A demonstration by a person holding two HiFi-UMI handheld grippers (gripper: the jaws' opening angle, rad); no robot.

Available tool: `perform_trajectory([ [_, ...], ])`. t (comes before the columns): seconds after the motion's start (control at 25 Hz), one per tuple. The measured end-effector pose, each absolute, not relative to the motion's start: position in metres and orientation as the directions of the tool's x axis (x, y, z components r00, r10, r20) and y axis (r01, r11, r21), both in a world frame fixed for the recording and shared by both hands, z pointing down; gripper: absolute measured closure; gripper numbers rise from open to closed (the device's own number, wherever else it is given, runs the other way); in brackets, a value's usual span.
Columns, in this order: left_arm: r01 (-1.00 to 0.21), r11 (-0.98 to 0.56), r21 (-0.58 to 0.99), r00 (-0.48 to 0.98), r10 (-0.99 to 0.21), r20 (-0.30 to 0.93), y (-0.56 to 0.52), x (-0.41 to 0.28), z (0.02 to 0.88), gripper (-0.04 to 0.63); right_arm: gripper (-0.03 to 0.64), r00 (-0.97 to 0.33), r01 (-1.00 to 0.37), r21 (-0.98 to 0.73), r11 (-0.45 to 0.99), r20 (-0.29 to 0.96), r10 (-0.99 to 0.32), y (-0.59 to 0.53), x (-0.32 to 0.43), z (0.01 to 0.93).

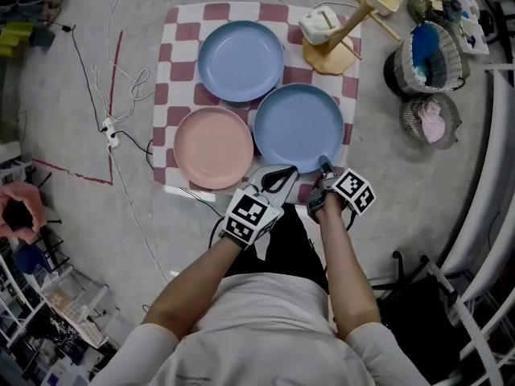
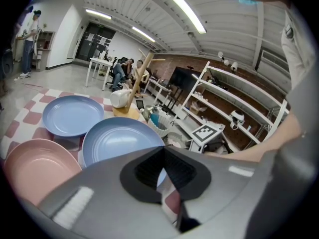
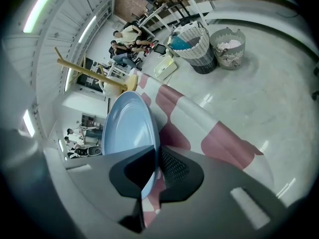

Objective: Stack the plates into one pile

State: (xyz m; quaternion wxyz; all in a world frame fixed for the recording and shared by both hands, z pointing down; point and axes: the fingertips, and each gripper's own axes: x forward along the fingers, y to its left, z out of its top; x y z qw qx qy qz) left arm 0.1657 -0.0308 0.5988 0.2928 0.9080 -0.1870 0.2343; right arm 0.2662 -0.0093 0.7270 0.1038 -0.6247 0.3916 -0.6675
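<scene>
at the near edge of the checked cloth [image 1: 187,32] the right gripper [image 1: 324,166] is clenched on the rim of the near blue plate [image 1: 298,125], which lies toward the near right corner. just beside it, the left gripper [image 1: 291,171] is pinched together on nothing. the pink plate [image 1: 213,146] lies near left, the second blue plate [image 1: 241,60] toward the far edge.

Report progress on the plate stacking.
Nothing stacked yet: the pink plate, far blue plate and near blue plate lie side by side on the cloth. In hand: the right gripper grips the near blue plate's rim; the left gripper is empty. All stacking remains.
</scene>
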Motion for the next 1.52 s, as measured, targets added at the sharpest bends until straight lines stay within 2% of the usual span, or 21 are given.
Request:
perform_trajectory([
  [0.4,-0.474,-0.772,0.423,0.834,-0.240,0.496,-0.030,0.150,0.572,0.589,0.589,-0.225,-0.376,-0.692,-0.617,0.714,-0.663,-0.015,0.245,0.684],
  [1.12,-0.609,-0.677,0.413,0.779,-0.416,0.469,-0.039,0.037,0.551,0.589,0.584,-0.400,-0.513,-0.710,-0.483,0.696,-0.596,-0.045,0.096,0.668],
  [1.52,-0.662,-0.628,0.410,0.741,-0.461,0.488,-0.041,-0.011,0.563,0.589,0.584,-0.435,-0.539,-0.703,-0.463,0.704,-0.562,-0.051,0.051,0.674],
])
